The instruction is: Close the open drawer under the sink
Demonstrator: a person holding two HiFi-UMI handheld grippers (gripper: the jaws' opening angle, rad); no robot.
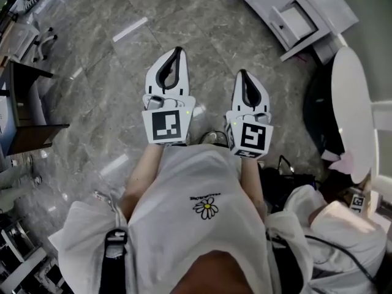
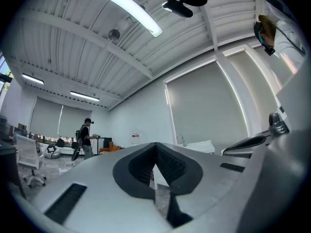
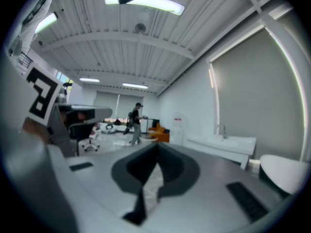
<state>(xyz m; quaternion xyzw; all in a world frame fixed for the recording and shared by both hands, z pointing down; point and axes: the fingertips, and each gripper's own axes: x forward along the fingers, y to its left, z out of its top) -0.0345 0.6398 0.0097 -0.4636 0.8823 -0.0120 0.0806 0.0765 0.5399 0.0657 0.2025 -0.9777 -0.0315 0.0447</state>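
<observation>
In the head view the white sink cabinet [image 1: 318, 2] stands at the top right, several steps away, with one drawer [image 1: 293, 21] pulled out towards the marble floor. Both grippers are held side by side in front of the person, pointing towards that side of the room. The left gripper [image 1: 178, 49] is shut with nothing in it, its tips meeting [image 2: 155, 147]. The right gripper [image 1: 242, 72] is also shut and empty [image 3: 156, 147]. The sink counter with its faucet [image 3: 221, 129] shows far off in the right gripper view and, smaller, the counter [image 2: 197, 146] in the left gripper view.
A round white table [image 1: 352, 109] stands at the right, close to the cabinet. A dark desk [image 1: 30, 112] and an office chair [image 1: 43, 41] are at the left. Another person [image 3: 136, 123] stands far off near an orange sofa [image 3: 160, 132]. Marble floor [image 1: 202, 35] lies between me and the drawer.
</observation>
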